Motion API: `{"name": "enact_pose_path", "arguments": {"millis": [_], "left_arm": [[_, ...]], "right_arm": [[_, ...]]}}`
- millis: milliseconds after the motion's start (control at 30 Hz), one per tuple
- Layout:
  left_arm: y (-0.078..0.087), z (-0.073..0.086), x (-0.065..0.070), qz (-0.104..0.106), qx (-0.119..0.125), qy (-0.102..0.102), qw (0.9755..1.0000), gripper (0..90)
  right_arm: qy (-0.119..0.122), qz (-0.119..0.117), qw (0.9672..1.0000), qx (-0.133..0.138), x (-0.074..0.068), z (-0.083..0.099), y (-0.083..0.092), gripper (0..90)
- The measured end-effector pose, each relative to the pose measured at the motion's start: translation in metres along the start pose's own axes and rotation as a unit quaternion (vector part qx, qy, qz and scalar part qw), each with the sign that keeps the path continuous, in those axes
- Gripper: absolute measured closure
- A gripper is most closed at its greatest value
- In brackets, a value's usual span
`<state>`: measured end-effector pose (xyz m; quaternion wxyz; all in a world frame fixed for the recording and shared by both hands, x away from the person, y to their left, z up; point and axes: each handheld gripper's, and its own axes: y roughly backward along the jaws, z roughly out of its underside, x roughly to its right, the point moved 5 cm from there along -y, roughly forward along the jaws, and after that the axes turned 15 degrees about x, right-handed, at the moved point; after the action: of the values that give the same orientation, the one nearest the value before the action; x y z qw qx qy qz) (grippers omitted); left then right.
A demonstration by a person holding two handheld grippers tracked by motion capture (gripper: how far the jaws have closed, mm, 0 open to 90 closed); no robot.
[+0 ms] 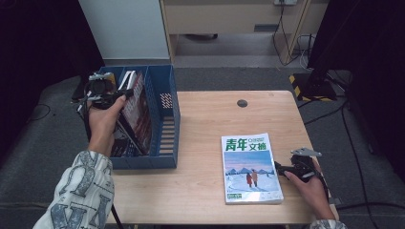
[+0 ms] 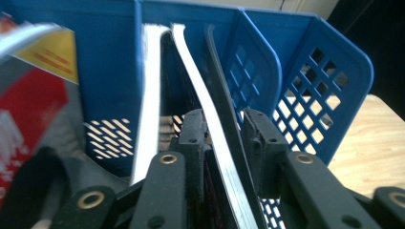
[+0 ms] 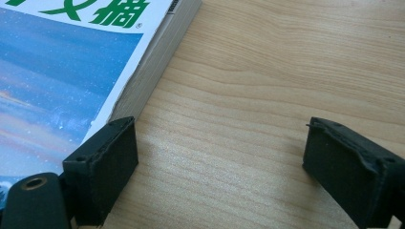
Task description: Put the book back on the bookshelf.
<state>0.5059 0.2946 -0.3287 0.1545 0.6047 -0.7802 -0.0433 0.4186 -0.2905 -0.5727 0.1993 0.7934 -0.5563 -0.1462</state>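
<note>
We see the left tongs set over the top edge of a dark-covered magazine standing in the blue file rack. The magazine's edge runs between the two jaws, which are a little apart; a gap shows on the right side, so the pads do not clamp it. The left hand reaches forward over the rack, sleeve low on the desk. The rack's compartments hold several upright magazines, one with a red cover. The right tongs rest wide apart and empty on the desk, just beside the blue-covered magazine lying flat.
</note>
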Motion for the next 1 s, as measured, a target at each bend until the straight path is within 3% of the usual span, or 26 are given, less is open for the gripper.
{"name": "enact_pose_path", "arguments": {"millis": [267, 533, 733, 1000], "left_arm": [[0.012, -0.011, 0.003, 0.018, 0.022, 0.001, 0.9996, 65.8], [0.021, -0.017, 0.02, 0.044, 0.033, -0.012, 0.9984, 62.3], [0.021, -0.01, 0.041, 0.074, 0.026, -0.022, 0.9967, 59.0], [0.013, 0.011, 0.07, 0.111, 0.004, -0.029, 0.9934, 54.1]], "right_arm": [[0.0, 0.0, 1.0, 0.0, 0.0, 0.0, 0.0, 11.8], [0.0, 0.001, 1.0, 0.001, 0.0, 0.0, 0.0, 11.7], [0.0, 0.001, 1.0, 0.0, 0.0, 0.0, 0.0, 11.8], [0.0, 0.001, 1.0, 0.001, 0.0, 0.0, 0.0, 11.7]]}}
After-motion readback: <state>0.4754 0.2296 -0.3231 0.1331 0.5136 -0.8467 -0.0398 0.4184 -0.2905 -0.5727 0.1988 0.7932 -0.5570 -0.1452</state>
